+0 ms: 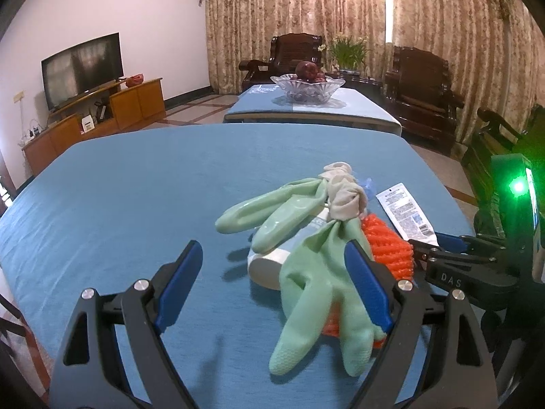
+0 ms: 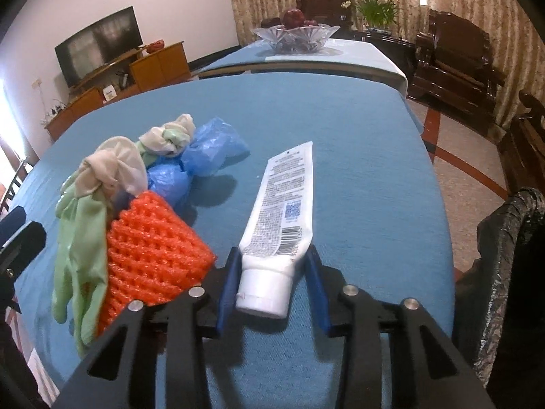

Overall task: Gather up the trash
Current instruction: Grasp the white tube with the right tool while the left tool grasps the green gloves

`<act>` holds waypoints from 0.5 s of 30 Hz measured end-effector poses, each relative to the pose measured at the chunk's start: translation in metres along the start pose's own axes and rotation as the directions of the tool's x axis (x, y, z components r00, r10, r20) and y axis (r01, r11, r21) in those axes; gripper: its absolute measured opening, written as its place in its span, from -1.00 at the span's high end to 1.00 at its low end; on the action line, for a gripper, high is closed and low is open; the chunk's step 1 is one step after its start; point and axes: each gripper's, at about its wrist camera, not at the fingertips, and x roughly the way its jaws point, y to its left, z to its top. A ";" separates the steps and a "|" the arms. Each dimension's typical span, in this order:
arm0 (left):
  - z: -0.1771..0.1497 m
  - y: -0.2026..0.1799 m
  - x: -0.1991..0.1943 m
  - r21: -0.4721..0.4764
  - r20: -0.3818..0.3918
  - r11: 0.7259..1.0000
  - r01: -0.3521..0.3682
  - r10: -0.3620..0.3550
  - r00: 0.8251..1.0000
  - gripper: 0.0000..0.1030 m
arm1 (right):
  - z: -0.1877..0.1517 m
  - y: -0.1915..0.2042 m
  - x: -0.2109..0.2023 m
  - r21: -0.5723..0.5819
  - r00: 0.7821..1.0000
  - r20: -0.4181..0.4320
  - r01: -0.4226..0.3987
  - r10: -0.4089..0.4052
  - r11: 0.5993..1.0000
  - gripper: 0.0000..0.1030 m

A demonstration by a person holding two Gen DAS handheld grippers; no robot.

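Observation:
A white tube (image 2: 282,204) lies on the blue tablecloth (image 2: 357,129), cap towards me. My right gripper (image 2: 273,252) is shut on its cap end, both blue pads against the shoulder. To its left sits a heap: orange foam net (image 2: 153,255), pale green rubber gloves (image 2: 81,238) and a crumpled blue plastic bag (image 2: 204,156). In the left wrist view my left gripper (image 1: 272,245) stands open over the heap. A green glove (image 1: 306,289) drapes between its fingers, close to the right pad (image 1: 366,283). A white bottle (image 1: 269,266) lies under the glove. The tube (image 1: 405,209) shows beyond the net (image 1: 388,248).
A black bag (image 2: 504,255) hangs at the table's right edge. A second table beyond carries a glass fruit bowl (image 1: 306,88). Dark wooden chairs (image 1: 422,92) stand by the curtains, and a TV (image 1: 81,68) sits on a cabinet at the left wall.

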 end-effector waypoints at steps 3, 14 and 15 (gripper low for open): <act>0.000 -0.004 0.000 0.007 0.003 1.000 0.008 -0.008 1.000 -0.61 | -0.003 -0.003 -0.005 0.018 1.000 0.008 -0.016 0.016 1.000 0.27; 0.003 -0.037 0.020 0.048 -0.008 0.998 0.045 -0.044 0.999 -0.36 | -0.004 -0.028 -0.029 0.076 0.999 0.038 -0.032 0.029 0.997 0.27; 0.004 -0.039 0.023 0.051 -0.009 0.998 0.048 -0.048 0.999 -0.26 | -0.004 -0.029 -0.029 0.080 0.999 0.039 -0.033 0.030 0.996 0.27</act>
